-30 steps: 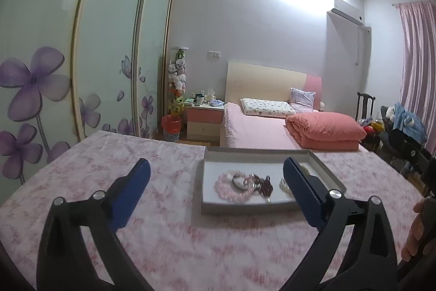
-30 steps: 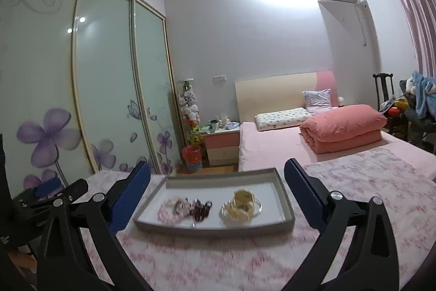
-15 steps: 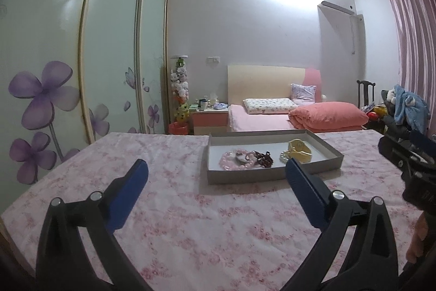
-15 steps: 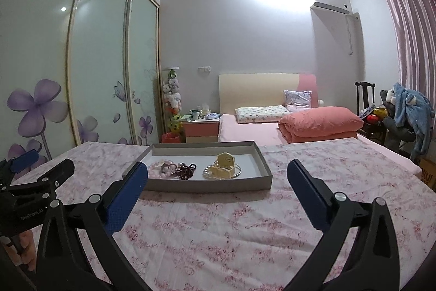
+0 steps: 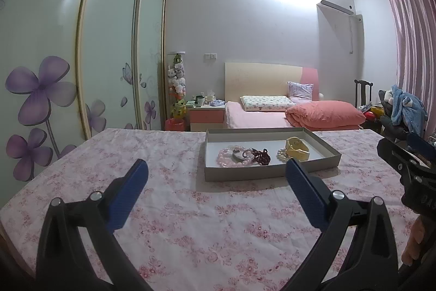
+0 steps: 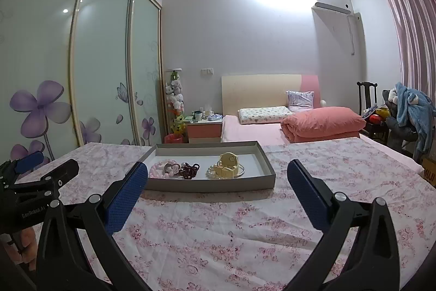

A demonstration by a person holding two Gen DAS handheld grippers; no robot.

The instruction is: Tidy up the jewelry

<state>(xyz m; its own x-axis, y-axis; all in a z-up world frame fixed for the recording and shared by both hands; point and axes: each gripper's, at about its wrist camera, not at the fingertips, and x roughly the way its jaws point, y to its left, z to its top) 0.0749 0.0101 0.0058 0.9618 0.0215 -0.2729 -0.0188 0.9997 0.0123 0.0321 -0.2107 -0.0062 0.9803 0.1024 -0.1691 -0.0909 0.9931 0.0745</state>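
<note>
A shallow grey tray (image 5: 261, 174) (image 6: 209, 185) sits on a table covered in pink floral cloth. Inside lie a pink bead bracelet (image 5: 226, 156) (image 6: 159, 169), a dark red bead bracelet (image 5: 261, 155) (image 6: 189, 170), a pearl strand (image 5: 281, 154) (image 6: 212, 171) and a yellow watch (image 5: 297, 148) (image 6: 227, 166). My left gripper (image 5: 215, 168) is open, short of the tray with nothing between its blue pads. My right gripper (image 6: 215, 172) is also open and empty, its fingers framing the tray from the near side. Each gripper shows at the edge of the other's view.
The floral tablecloth (image 5: 207, 212) spreads wide around the tray. Sliding wardrobe doors with purple flowers (image 5: 41, 94) stand at the left. Behind the table are a pink bed (image 5: 272, 116), a nightstand (image 5: 207, 115) and a cluttered chair (image 5: 403, 111) at the right.
Both grippers have pulled back and levelled out, so the tray looks smaller and farther off. The jewelry in the tray has not moved. Both stay open.
</note>
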